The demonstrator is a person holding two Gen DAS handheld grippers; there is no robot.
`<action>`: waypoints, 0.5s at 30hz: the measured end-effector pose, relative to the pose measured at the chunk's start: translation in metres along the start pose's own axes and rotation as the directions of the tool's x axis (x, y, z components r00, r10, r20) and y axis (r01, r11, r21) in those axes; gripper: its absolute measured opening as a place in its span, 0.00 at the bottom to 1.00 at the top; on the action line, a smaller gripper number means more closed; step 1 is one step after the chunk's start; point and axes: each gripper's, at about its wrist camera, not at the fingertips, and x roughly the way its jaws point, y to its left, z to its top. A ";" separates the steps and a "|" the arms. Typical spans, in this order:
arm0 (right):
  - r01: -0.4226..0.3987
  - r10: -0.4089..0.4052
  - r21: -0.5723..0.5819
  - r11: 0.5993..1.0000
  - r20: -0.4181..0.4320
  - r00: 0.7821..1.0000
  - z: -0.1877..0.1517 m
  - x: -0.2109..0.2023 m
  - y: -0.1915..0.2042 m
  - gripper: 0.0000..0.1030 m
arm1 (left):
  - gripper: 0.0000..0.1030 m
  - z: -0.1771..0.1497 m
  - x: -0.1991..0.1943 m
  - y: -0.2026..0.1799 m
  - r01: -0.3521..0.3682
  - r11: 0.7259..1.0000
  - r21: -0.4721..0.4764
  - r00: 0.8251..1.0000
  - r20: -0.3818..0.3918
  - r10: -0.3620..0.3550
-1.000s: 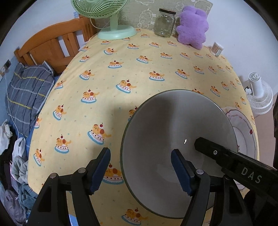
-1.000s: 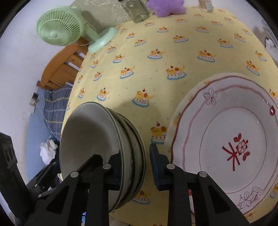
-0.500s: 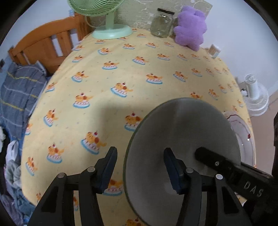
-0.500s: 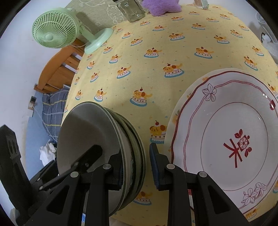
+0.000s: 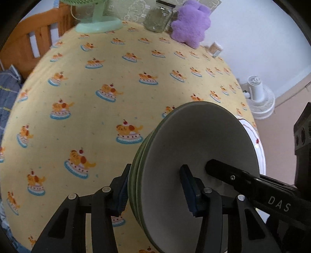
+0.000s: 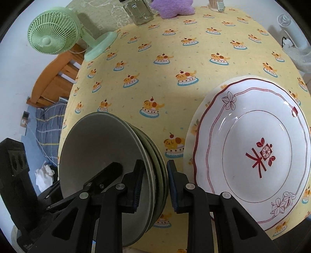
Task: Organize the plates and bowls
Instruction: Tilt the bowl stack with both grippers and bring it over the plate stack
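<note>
A stack of grey-green bowls [image 5: 196, 151] is held tilted on edge above the near side of the yellow table. My left gripper [image 5: 155, 190] is shut on the stack's rim, one finger outside and one inside. My right gripper [image 6: 154, 186] is shut on the same stack [image 6: 101, 148] from the other side; its finger shows inside the bowl in the left wrist view. A white plate with red pattern [image 6: 252, 148] lies flat on the table to the right of the stack, and its edge shows in the left wrist view [image 5: 256, 140].
The yellow tablecloth [image 5: 116, 77] carries a green fan [image 6: 52, 33], a glass jar [image 5: 159, 17], a purple plush [image 5: 190, 25] and a small toothpick holder [image 5: 214, 48] along its far edge. A wooden bed frame [image 5: 38, 39] stands left; a white floor fan [image 5: 258, 97] stands right.
The left gripper has closed from wide open onto the bowl stack's rim. The stack has tipped further upright and both grippers have moved slightly forward over the table.
</note>
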 end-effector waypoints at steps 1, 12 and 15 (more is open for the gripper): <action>-0.002 0.002 0.006 1.000 0.005 1.000 -0.001 0.000 -0.001 0.26 | 0.48 0.000 0.000 0.002 0.012 1.000 -0.001 1.000 -0.004 -0.012; 0.013 -0.013 -0.003 1.000 0.008 1.000 -0.002 -0.002 0.004 0.27 | 0.47 0.000 0.000 0.004 0.038 0.999 0.005 0.999 -0.020 -0.037; 0.016 -0.016 0.003 1.000 -0.002 1.000 -0.005 -0.003 0.006 0.28 | 0.47 -0.003 -0.001 0.004 0.040 0.999 -0.004 0.998 -0.046 -0.040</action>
